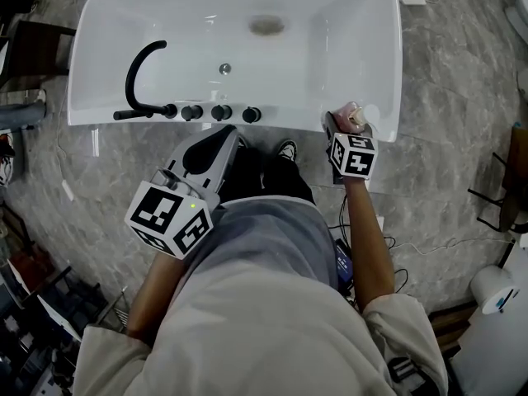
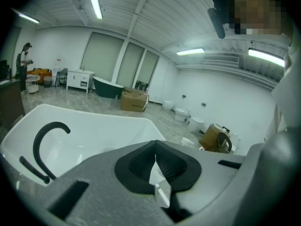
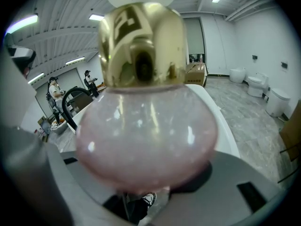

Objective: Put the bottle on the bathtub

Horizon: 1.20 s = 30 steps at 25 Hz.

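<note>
- The right hand-held gripper (image 1: 345, 130) is clamped wide on the one bottle (image 3: 146, 135). Its jaws grip the round pink body, with the gold cap up, probably so that it can be set down standing.
- The bottle sits at right of centre in the head view, over the near right corner of the bathtub (image 1: 82, 97) rim. Whether it touches the rim cannot be told.
- The left hand-held gripper (image 1: 216, 143) is closed and empty. It is held lower left of the rim, apparently clear of the placement.
- Count: one bathtub, one black spout (image 1: 140, 77), three black knobs (image 1: 221, 112), two hand-held grippers.
</note>
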{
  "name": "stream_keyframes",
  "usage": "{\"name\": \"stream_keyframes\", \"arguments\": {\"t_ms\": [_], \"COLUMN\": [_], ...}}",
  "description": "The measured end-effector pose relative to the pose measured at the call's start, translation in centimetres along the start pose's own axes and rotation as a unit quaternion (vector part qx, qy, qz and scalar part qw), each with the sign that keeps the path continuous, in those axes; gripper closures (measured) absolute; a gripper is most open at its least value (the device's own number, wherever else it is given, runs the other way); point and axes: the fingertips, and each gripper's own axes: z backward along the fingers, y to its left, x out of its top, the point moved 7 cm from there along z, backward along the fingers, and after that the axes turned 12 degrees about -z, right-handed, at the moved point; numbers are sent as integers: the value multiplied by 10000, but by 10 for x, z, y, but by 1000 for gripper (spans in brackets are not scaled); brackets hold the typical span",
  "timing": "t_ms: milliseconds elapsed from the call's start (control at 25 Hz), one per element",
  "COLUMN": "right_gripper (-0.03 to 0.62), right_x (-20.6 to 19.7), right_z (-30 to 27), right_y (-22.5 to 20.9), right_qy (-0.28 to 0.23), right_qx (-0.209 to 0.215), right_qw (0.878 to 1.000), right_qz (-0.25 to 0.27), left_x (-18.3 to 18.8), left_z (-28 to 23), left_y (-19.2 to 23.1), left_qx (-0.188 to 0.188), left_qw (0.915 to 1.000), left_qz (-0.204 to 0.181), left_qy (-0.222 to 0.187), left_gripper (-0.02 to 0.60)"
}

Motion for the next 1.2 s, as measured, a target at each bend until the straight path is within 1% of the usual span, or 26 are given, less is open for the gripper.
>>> {"name": "stream_keyframes", "arguments": {"t_ms": [200,440,720,840,960,1120,1200], "right_gripper": [375,375,375,375,375,375,375], "right_x": [-7,-15,-29,-30,-32,-35,-36], "right_z": [-16,-26,-35,-35,-35,-33,-33], "right_y": [-4,-6,-9,-7,-3,0,0], "right_qy": [-55,-72,-135,-228,-243,-166,-173], "right_qx": [-40,-92,-237,-279,-289,-401,-440], "right_qw": [9997,9993,9994,9991,9987,9980,9982], "right_qz": [236,343,194,243,335,450,374], "left_x": [-7,-8,-11,-13,-12,-7,-6], "left_z": [2,2,5,5,4,0,-1], "left_y": [3,5,6,8,8,4,3], "left_qx": [29,60,141,158,129,47,10], "left_qw": [9999,9997,9992,9990,9991,9994,9995], "left_qz": [59,80,38,45,34,30,-5], "left_qy": [140,221,359,411,410,337,318], "left_gripper": [574,572,572,572,572,572,572]}}
